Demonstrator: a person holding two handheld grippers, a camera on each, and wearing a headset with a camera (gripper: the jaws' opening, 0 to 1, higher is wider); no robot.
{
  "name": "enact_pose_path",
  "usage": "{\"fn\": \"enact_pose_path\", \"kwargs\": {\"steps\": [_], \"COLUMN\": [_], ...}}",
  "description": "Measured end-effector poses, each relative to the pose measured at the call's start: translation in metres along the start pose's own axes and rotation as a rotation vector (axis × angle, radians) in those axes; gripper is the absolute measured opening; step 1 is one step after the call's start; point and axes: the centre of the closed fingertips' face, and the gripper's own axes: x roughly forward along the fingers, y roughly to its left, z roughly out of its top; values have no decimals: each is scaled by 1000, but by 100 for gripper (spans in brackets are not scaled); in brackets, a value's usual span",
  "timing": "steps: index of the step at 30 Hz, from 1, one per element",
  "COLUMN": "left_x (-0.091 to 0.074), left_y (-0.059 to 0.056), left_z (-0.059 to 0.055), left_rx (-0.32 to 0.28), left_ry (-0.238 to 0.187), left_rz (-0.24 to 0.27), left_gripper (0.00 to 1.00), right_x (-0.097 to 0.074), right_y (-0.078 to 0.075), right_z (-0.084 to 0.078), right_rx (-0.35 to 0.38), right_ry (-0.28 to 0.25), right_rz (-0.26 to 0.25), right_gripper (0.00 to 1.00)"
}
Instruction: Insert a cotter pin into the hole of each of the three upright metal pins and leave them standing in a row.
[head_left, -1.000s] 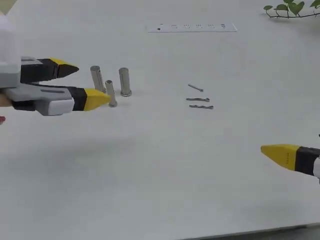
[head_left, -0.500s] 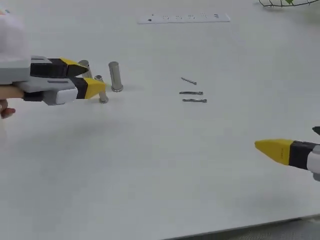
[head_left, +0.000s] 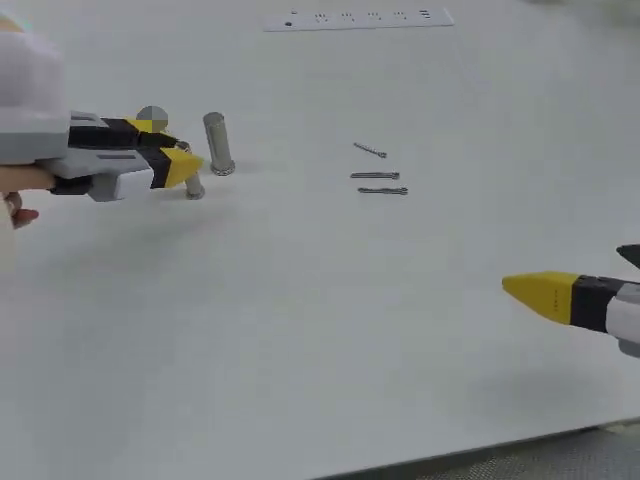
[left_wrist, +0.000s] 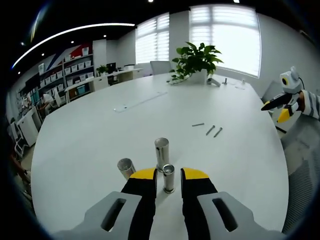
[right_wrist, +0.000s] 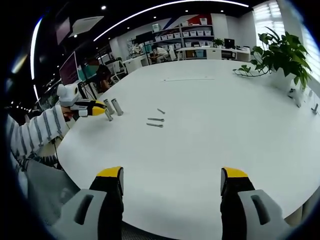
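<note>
Between the part-open jaws of my left gripper (left_wrist: 169, 176), its own view shows the short metal pin (left_wrist: 168, 184) standing untouched; the head view hides those gaps. My right gripper (right_wrist: 172, 176) gapes empty, the cotter pins (right_wrist: 155, 122) well ahead.

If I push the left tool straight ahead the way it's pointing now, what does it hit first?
The short metal pin, standing upright between the open jaws of the left tool, apparently touching neither. Just behind it in line stands the taller metal pin; the gap between them is hard to judge.
</note>
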Motion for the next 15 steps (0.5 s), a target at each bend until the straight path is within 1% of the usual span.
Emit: {"fn": "enact_pose_path", "kwargs": {"steps": [9, 11, 15], "left_x": [6, 7, 9], "left_y": [4, 4, 2], "left_z": [-6, -6, -9], "left_rx": [10, 10, 32], "left_ry": [21, 21, 35], "left_rz": [7, 1, -5], "left_gripper": [10, 9, 8], "right_x": [3, 3, 4], "right_y": [-2, -2, -2], "right_z": [-3, -3, -3], "right_rx": [6, 7, 6], "right_ry": [11, 12, 15], "right_rz": [0, 1, 3], "right_gripper": [78, 77, 77]}}
